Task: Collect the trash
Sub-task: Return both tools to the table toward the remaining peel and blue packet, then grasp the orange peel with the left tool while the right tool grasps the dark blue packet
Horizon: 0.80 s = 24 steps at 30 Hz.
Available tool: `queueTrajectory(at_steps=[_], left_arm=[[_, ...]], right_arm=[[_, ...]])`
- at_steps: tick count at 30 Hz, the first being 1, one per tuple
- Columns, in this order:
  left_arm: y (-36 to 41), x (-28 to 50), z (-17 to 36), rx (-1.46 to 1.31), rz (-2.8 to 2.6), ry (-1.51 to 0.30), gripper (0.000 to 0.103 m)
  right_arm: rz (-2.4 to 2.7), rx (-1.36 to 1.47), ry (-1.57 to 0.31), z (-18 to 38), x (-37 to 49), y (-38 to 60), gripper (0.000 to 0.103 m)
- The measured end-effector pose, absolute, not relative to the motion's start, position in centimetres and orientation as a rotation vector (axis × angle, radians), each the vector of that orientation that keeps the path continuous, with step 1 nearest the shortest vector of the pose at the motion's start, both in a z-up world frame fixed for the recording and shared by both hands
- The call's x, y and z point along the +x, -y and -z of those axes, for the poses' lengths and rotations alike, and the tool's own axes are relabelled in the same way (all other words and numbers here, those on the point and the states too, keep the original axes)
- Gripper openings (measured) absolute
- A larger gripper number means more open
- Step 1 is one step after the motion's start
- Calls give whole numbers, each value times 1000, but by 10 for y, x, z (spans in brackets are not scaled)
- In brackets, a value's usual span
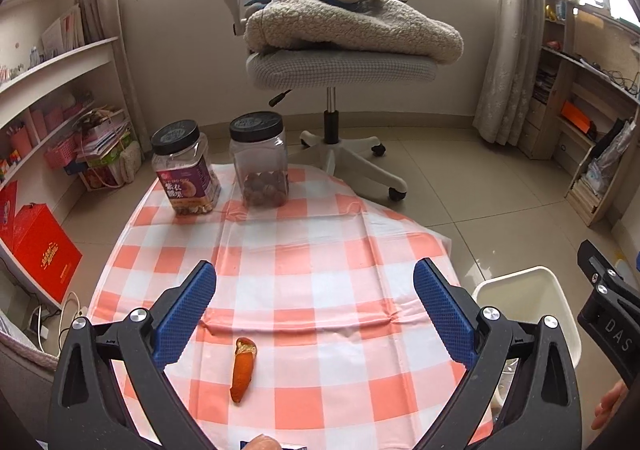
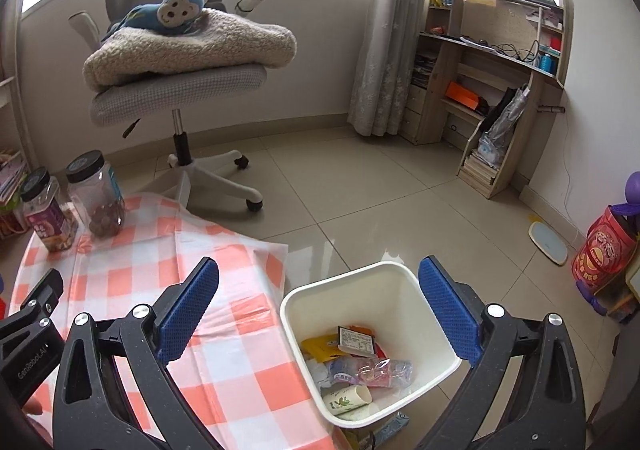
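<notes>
An orange peel [image 1: 243,369] lies on the red-and-white checked tablecloth [image 1: 320,250], near the front. My left gripper [image 1: 316,314] is open above the cloth, with the peel low between its fingers, nearer the left one. A white trash bin [image 2: 372,338] stands on the floor right of the table and holds several wrappers and a plastic bottle [image 2: 372,370]. My right gripper [image 2: 320,314] is open and empty, above the bin's near left rim. The bin's rim also shows in the left wrist view [image 1: 520,290].
Two black-lidded jars [image 1: 186,169] [image 1: 260,161] stand at the cloth's far end. A grey office chair [image 1: 340,57] with a blanket and plush monkey stands beyond. Shelves line the left wall [image 1: 48,109] and a desk the right [image 2: 500,89]. A red toy [image 2: 604,250] stands on the floor.
</notes>
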State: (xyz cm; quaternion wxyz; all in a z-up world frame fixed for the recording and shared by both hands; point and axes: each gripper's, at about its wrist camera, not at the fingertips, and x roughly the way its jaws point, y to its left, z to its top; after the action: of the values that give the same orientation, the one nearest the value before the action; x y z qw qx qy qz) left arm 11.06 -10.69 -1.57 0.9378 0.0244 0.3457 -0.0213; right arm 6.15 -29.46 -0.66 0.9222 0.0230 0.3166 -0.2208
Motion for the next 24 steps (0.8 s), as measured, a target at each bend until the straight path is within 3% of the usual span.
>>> queueTrajectory(at_steps=[8, 17, 21, 23, 24], left_arm=[[50, 145, 68, 70, -25, -946, 96], [16, 178, 174, 115, 22, -1348, 94], [12, 178, 200, 73, 72, -1436, 62], [11, 174, 203, 71, 83, -1426, 60], [11, 172, 200, 71, 90, -1421, 45]], right_arm=[[358, -11, -731, 27, 83, 241, 96], [201, 32, -925, 55, 102, 218, 96], [93, 61, -1051, 74, 102, 210, 96], [35, 86, -1107, 82, 100, 206, 96], [1, 94, -1136, 86, 98, 203, 96]])
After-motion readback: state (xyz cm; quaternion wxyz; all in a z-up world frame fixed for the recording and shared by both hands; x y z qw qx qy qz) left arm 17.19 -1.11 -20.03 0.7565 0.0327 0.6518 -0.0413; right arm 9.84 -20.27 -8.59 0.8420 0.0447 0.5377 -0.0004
